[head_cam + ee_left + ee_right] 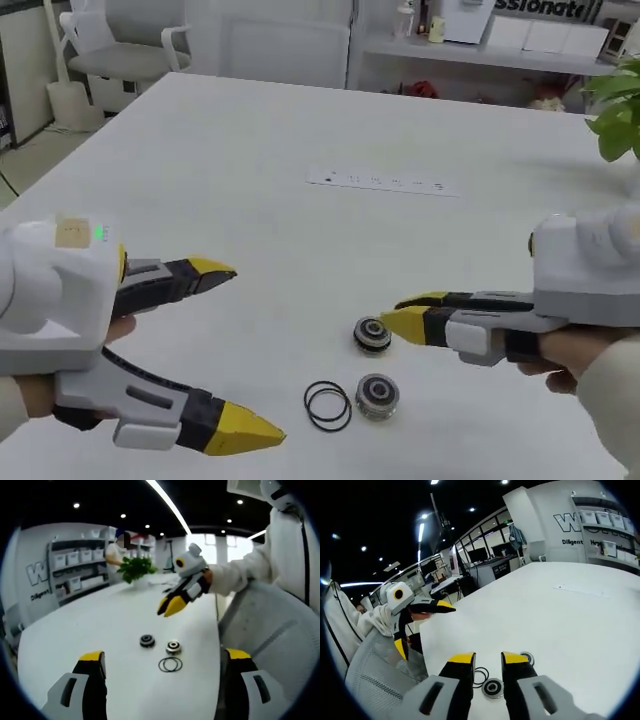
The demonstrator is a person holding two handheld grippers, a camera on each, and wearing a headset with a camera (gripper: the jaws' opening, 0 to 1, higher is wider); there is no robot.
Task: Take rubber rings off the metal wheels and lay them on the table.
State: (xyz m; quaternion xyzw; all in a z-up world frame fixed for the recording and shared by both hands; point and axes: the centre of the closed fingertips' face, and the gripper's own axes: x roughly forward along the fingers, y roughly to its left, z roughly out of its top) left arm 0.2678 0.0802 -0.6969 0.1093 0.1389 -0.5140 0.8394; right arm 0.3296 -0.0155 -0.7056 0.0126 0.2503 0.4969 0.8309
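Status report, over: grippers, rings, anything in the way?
Left gripper wide open, empty. Right gripper barely open, tip by far wheel. Two rings on table beside near wheel. Nothing blocking.

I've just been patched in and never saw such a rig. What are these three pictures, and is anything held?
No robot arm: a person holds a two-jaw gripper in each hand. The head view looks down from their headset; each gripper view rides on its gripper. The left gripper is wide open, the right gripper barely open; neither holds anything. On the white table lie a far metal wheel, a near metal wheel and two loose black rubber rings beside it.
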